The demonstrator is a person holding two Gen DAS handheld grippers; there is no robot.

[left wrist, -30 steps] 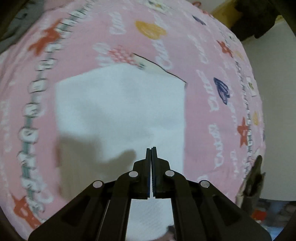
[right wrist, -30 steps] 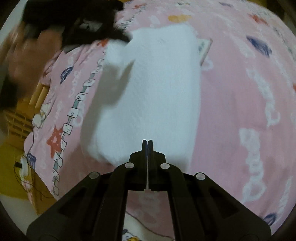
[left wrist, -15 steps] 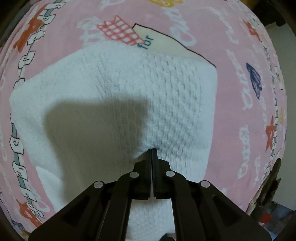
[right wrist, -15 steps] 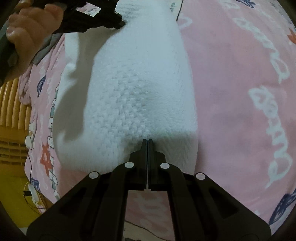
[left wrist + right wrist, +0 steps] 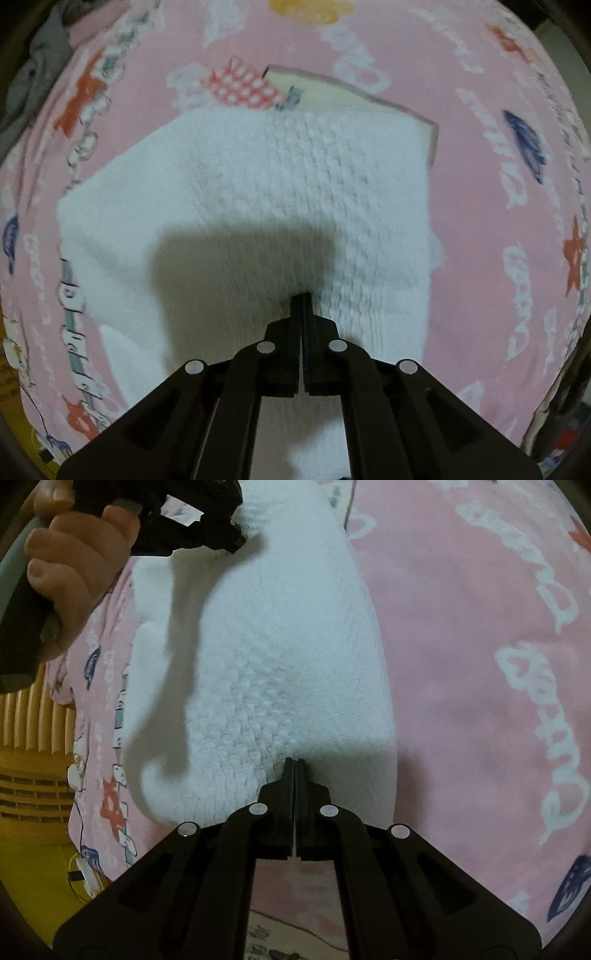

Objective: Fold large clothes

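Note:
A white waffle-knit garment [image 5: 295, 192] lies folded on a pink patterned bedsheet [image 5: 498, 221]. My left gripper [image 5: 303, 295] is shut on the garment's near edge. In the right wrist view the same garment [image 5: 280, 657] runs away from me, and my right gripper [image 5: 294, 760] is shut on its near end. The left gripper [image 5: 236, 544], held in a hand, shows at the top left of that view, at the garment's far end.
A grey cloth [image 5: 33, 81] lies at the sheet's upper left edge. A yellow slatted piece of furniture [image 5: 33, 738] stands beside the bed on the left. A white plug with a cable [image 5: 85, 875] lies near the sheet's lower left edge.
Both grippers have come down close to the garment and stay shut on its edges. The garment fills more of each view, and the left view has drawn back slightly in the last half second.

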